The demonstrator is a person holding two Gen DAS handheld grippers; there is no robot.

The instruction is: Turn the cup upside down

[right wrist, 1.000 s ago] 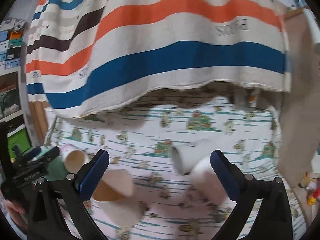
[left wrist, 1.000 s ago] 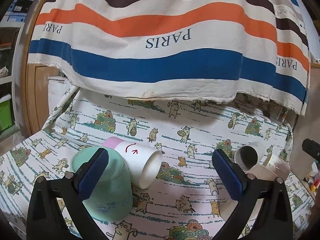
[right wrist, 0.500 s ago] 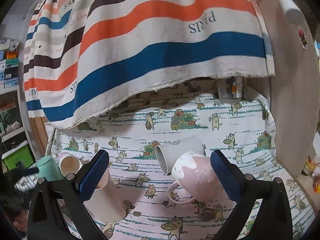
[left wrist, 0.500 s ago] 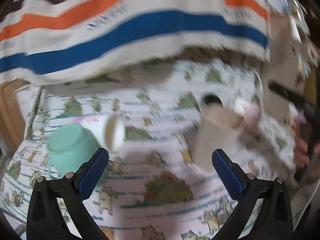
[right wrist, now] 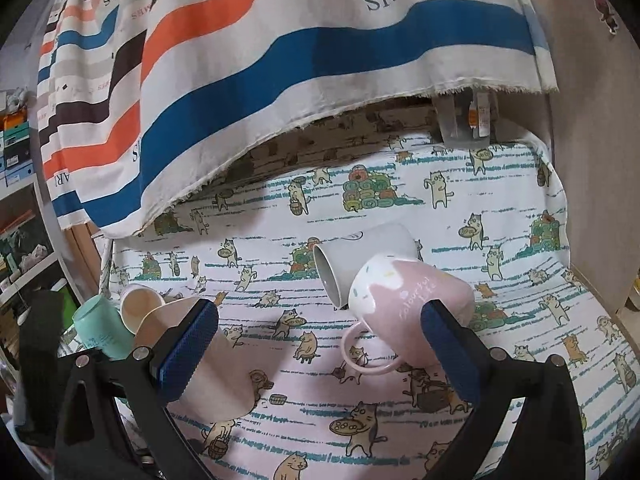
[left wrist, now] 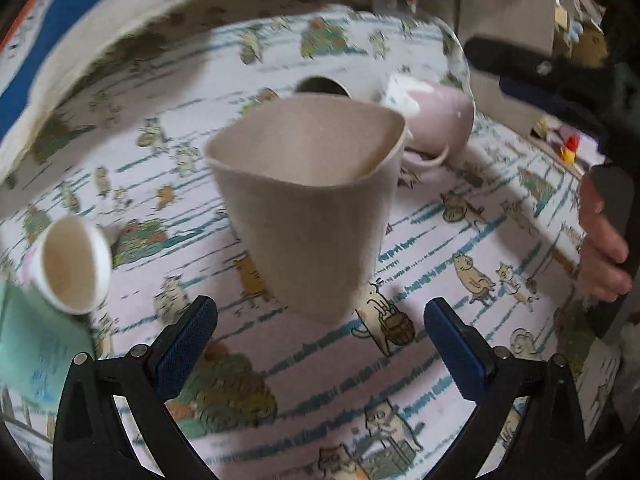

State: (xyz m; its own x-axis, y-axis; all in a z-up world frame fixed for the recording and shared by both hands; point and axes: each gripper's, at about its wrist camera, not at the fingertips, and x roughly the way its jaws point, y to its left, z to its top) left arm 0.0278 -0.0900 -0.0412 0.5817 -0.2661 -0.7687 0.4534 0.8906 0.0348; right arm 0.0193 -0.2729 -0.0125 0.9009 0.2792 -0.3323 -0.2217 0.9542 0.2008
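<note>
A beige cup [left wrist: 316,208] stands mouth-up on the cat-print cloth, just ahead of my open, empty left gripper [left wrist: 320,344]; it also shows behind the left finger in the right wrist view [right wrist: 212,376]. A pink mug [right wrist: 404,304] lies tilted on its side with its handle toward me, between and just ahead of the fingers of my open, empty right gripper [right wrist: 320,352]. A grey mug [right wrist: 356,260] lies on its side behind it. The pink mug [left wrist: 436,116] also shows in the left wrist view.
A small white cup [left wrist: 72,264] lies on its side beside a mint-green cup [left wrist: 36,344] at the left. A striped cloth [right wrist: 280,60] hangs over the back. A wooden panel [right wrist: 592,120] bounds the right side. The hand holding the right gripper [left wrist: 600,240] is at right.
My left gripper has swung right and moved in close to the beige cup. My right gripper has moved closer to the pink mug.
</note>
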